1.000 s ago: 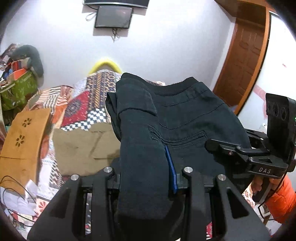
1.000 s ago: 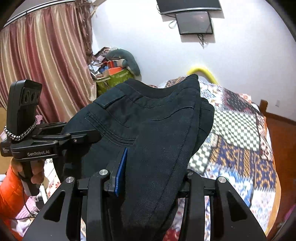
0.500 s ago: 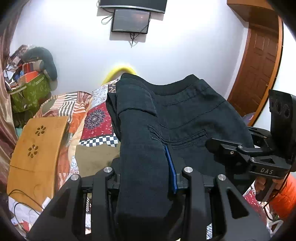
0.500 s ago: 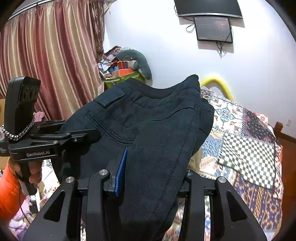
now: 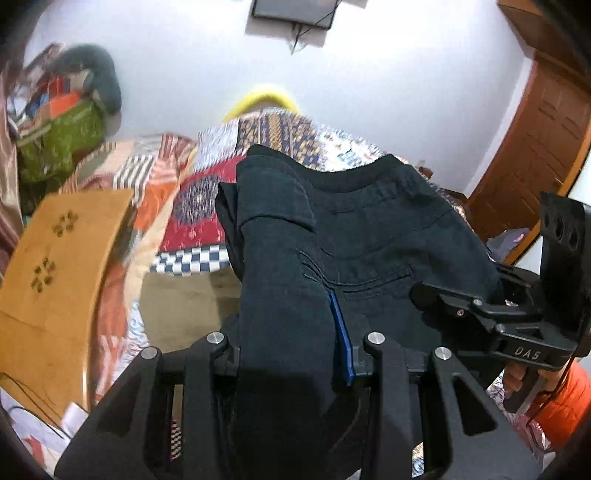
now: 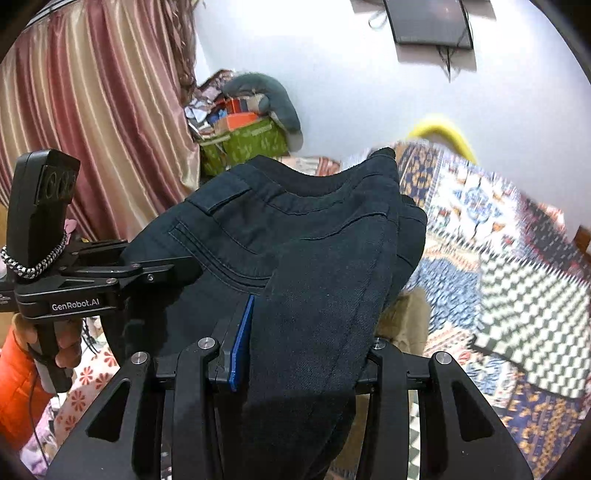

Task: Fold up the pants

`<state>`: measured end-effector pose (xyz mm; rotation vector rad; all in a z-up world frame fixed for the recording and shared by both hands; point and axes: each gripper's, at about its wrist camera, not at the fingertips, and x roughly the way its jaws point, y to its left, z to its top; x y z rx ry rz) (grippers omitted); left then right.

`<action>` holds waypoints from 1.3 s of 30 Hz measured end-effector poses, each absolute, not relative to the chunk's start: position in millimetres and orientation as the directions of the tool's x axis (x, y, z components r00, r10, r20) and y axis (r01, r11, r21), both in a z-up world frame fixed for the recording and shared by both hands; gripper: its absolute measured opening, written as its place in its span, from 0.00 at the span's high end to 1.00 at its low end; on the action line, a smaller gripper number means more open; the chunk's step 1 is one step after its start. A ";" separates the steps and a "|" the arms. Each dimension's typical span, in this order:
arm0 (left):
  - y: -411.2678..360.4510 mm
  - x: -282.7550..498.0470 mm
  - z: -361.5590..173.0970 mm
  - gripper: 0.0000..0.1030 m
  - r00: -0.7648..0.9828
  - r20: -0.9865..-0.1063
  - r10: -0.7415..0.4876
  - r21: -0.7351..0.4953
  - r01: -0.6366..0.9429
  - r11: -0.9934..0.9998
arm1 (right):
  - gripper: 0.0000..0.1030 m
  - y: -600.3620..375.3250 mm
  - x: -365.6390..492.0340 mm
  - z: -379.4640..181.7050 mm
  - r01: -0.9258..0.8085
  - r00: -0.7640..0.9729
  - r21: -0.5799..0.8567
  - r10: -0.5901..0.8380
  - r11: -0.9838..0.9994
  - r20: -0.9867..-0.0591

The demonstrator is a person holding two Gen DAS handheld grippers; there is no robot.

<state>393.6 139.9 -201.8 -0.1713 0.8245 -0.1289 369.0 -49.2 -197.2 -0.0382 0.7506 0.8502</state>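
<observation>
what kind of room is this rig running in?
Most likely a home bedroom: a bed under a patchwork quilt, striped curtains, a wall-mounted screen and a wooden door. Both grippers hold dark pants above the bed.

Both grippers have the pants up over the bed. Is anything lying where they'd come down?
Yes. A folded olive-tan garment lies on the patchwork quilt just below the dark pants, and a wooden lap table stands to its left. The far quilt looks bare.

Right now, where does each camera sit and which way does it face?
Left wrist: on the left gripper, facing the quilted bed; right gripper and a hand show.
Right wrist: on the right gripper, facing curtain and bed; left gripper shows.
Shared: the black pants both clamp.
</observation>
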 end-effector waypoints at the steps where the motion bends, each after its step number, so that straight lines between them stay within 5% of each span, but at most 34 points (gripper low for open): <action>1: 141.2 397.9 -210.1 0.65 0.664 -0.726 -0.181 -0.205 0.042 0.978 | 0.65 -47.7 372.7 -204.4 -0.688 0.413 0.262 0.662 0.677 -0.625; 13: 160.4 411.9 -281.8 0.52 0.568 -0.791 -0.229 -0.304 -0.040 0.952 | 0.53 -44.4 378.7 -247.9 -0.657 0.360 0.251 0.589 0.711 -0.724; 28: 189.7 360.3 -278.8 0.52 0.550 -0.835 -0.011 -0.089 -0.116 0.989 | 0.39 -97.5 348.1 -234.4 -0.616 0.451 0.139 0.492 0.775 -0.745; 39: 159.4 315.2 -193.3 0.52 0.685 -0.728 0.013 -0.067 -0.089 0.994 | 0.39 -119.7 311.9 -168.8 -0.596 0.550 0.116 0.508 0.795 -0.663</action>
